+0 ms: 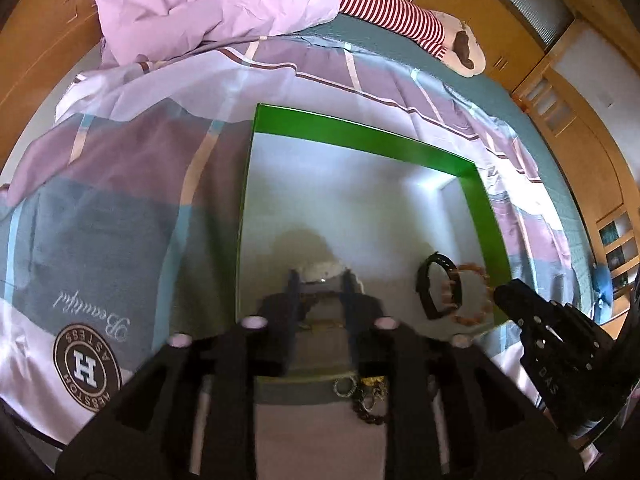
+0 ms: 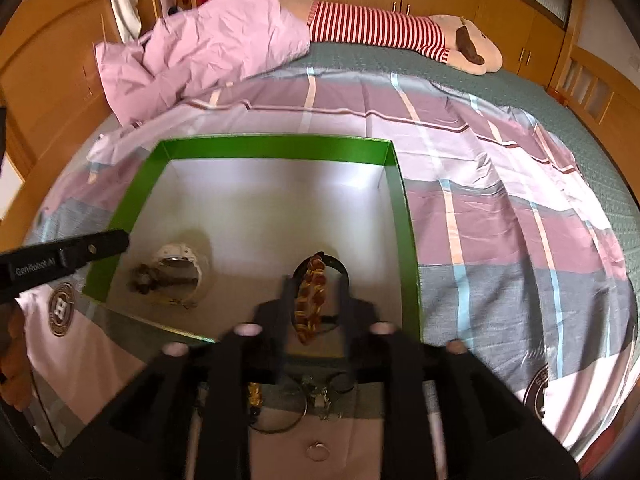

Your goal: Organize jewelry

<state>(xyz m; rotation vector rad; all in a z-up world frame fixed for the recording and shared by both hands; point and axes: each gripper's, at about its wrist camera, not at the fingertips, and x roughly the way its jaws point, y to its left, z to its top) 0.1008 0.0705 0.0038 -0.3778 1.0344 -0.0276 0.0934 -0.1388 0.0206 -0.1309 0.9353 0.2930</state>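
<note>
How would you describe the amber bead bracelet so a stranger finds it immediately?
On the bed lies a green-walled box. Near its right wall, the amber bead bracelet lies across a black band. The white watch sits apart, to the left.

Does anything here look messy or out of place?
Yes: some jewelry lies loose on the bedspread outside the green box, while a white watch and amber bracelet sit inside it.
</note>
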